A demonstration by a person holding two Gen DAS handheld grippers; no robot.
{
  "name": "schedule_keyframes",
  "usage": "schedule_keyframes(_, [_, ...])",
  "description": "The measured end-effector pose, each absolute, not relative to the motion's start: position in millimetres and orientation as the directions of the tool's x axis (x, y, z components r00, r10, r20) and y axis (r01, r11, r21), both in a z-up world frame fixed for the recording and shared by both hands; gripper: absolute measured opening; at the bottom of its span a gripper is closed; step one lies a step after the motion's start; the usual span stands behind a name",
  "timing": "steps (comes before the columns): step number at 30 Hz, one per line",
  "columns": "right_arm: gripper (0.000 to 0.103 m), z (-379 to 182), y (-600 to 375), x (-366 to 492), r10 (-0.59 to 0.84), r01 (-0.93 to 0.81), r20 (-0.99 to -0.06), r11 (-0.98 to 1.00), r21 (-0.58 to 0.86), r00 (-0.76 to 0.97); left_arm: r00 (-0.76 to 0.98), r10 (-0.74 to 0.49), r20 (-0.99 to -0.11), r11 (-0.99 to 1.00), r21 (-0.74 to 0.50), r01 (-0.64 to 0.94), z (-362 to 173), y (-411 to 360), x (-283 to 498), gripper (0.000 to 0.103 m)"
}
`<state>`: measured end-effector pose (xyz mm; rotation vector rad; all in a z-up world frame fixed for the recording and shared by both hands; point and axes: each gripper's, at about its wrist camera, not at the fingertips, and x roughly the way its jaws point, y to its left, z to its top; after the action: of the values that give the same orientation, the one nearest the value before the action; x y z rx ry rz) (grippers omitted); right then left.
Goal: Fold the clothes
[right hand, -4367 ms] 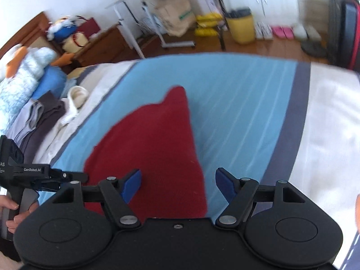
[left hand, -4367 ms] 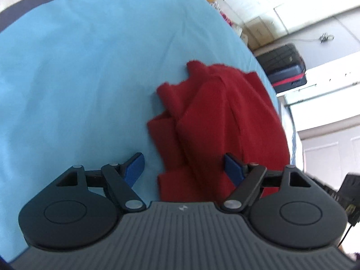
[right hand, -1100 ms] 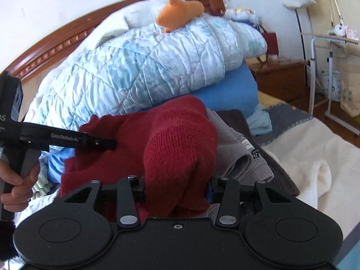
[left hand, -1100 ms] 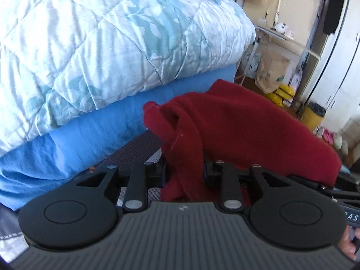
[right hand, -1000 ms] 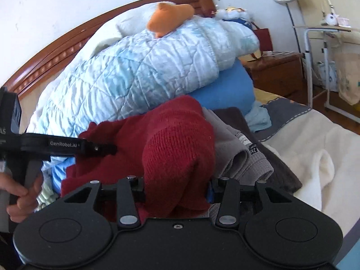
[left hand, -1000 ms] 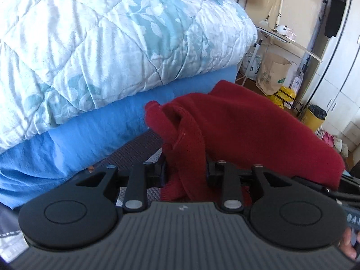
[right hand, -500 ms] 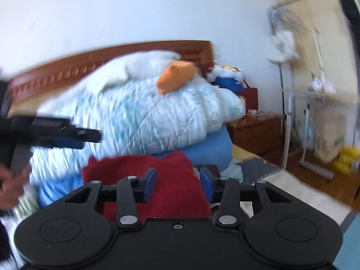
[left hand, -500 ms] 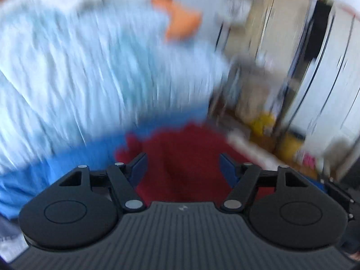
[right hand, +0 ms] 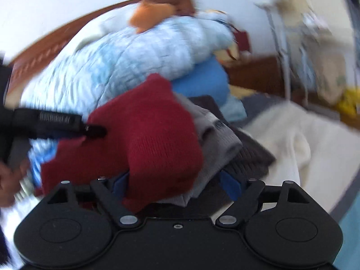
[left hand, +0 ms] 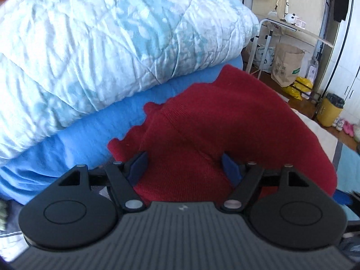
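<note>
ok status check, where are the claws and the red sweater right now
Left claw open, right claw open. Red sweater folded, lying on the grey clothes beside the quilt. Nothing in the way.

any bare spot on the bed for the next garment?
Free: cream blanket right of the grey folded clothes. Crowded: red sweater tops that stack, hard against the blue pillow and quilt. Both grippers open.
</note>
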<state>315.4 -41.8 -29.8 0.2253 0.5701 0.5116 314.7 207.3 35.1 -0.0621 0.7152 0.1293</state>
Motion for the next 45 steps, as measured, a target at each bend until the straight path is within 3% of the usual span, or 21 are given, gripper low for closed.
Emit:
schedule_keyframes(3, [0.088, -20, -63, 270, 0.47, -0.269, -0.457, 0.858, 0.438, 0.755, 0.72, 0.192, -0.667, 0.981, 0.104, -0.165, 48, 189, 292, 0.102])
schedule_keyframes(6, [0.088, -5, -86, 208, 0.423, -0.234, -0.433, 0.874, 0.425, 0.796, 0.73, 0.17, -0.662, 0.985, 0.096, -0.142, 60, 172, 245, 0.102])
schedule_keyframes(11, [0.088, 30, -109, 114, 0.281, -0.211, -0.38, 0.954, 0.215, 0.881, 0.729, 0.06, -0.682, 0.994, -0.022, -0.103, 60, 142, 163, 0.102])
schedule_keyframes(16, [0.088, 55, -123, 65, 0.285, -0.21, -0.376, 0.951, 0.228, 0.882, 0.71, -0.066, -0.701, 0.991, -0.131, -0.037, 49, 106, 93, 0.102])
schedule_keyframes(23, [0.088, 73, -126, 31, 0.193, -0.131, -0.46, 0.978, 0.164, 0.867, 0.724, -0.087, -0.685, 0.993, -0.12, 0.006, 55, 59, 38, 0.102])
schedule_keyframes(26, [0.088, 75, -132, 16, 0.206, -0.147, -0.478, 0.976, 0.158, 0.854, 0.739, -0.024, -0.673, 0.999, -0.043, -0.006, 55, 36, 31, 0.103])
schedule_keyframes(31, [0.088, 70, -137, -4, 0.087, -0.064, -0.519, 0.996, 0.063, 0.85, 0.699, -0.004, -0.715, 0.999, -0.032, -0.026, 46, 18, 28, 0.103])
schedule_keyframes(45, [0.088, 44, -172, -36, 0.09, 0.011, -0.615, 0.987, 0.159, 0.783, 0.689, 0.032, -0.724, 0.999, 0.043, -0.001, 40, -16, -5, 0.103])
